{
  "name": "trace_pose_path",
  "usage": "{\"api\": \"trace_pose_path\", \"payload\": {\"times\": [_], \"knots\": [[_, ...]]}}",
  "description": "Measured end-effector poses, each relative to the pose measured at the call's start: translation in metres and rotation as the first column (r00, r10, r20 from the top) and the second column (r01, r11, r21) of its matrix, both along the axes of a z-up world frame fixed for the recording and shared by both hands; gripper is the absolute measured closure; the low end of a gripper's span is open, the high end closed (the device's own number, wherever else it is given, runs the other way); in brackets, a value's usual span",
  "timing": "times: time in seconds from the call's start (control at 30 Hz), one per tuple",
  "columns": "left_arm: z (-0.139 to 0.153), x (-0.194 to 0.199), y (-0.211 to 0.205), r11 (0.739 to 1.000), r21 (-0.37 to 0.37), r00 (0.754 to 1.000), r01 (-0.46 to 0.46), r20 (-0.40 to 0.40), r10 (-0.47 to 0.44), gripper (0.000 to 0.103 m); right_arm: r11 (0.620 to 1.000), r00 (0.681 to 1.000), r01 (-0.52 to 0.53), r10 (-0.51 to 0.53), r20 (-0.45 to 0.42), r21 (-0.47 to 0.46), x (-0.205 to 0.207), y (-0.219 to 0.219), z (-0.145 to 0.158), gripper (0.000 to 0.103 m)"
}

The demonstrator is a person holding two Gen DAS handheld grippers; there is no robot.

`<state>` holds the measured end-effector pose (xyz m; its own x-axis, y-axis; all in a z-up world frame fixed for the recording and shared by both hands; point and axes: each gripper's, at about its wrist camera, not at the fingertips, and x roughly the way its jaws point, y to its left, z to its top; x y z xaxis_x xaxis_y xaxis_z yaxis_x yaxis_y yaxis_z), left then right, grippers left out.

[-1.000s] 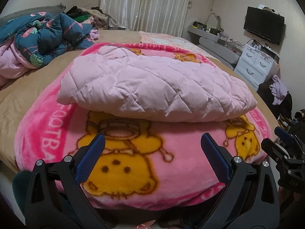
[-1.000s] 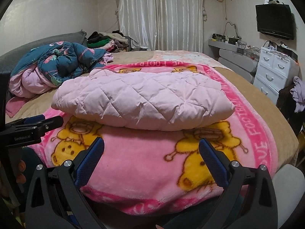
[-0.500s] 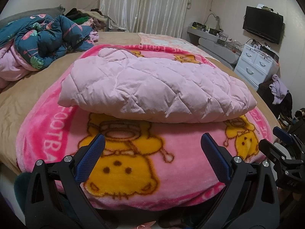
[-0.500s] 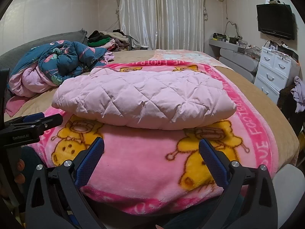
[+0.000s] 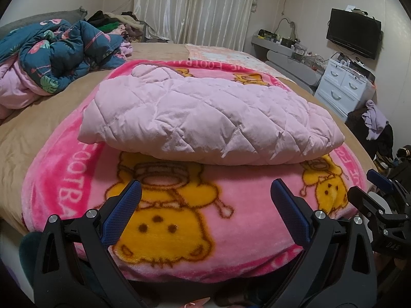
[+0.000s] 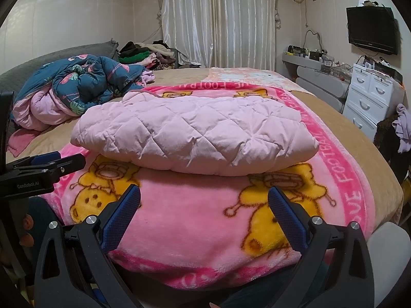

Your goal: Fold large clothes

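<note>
A pale pink quilted garment (image 5: 205,120) (image 6: 195,136) lies folded into a thick pad on a bright pink cartoon blanket (image 5: 179,220) (image 6: 195,225) spread over the bed. My left gripper (image 5: 205,202) hovers open at the bed's near edge, short of the garment, nothing between its blue-padded fingers. My right gripper (image 6: 204,202) stands open the same way, just to the right. Each gripper shows in the other's view: the right gripper (image 5: 377,197) at the right edge, the left gripper (image 6: 48,164) at the left edge.
A crumpled teal floral quilt (image 5: 59,54) (image 6: 84,84) and a clothes pile (image 6: 146,54) lie at the bed's far left. White drawers (image 5: 344,87) (image 6: 370,97), a grey shelf and a wall television (image 6: 372,30) line the right side. A dark chair with clothes (image 5: 372,125) stands by the bed.
Both grippers have drifted slightly; the views shifted a little, bringing the garment a touch closer. Fingers stay open and nothing was taken hold of.
</note>
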<state>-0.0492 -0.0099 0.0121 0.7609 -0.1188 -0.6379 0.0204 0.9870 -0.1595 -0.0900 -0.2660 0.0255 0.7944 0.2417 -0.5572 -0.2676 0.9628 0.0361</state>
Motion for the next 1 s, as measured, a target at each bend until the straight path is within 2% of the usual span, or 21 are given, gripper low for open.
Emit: {"api": "trace_pose_path", "payload": {"times": [1.0], "knots": [[-0.0001,0.0,0.0003,1.0,0.005,1.0,-0.002,0.001,0.002,0.009,1.0,1.0,-0.012,0.012,-0.006,-0.007,-0.0002,0.0044,-0.0022,0.004]]}}
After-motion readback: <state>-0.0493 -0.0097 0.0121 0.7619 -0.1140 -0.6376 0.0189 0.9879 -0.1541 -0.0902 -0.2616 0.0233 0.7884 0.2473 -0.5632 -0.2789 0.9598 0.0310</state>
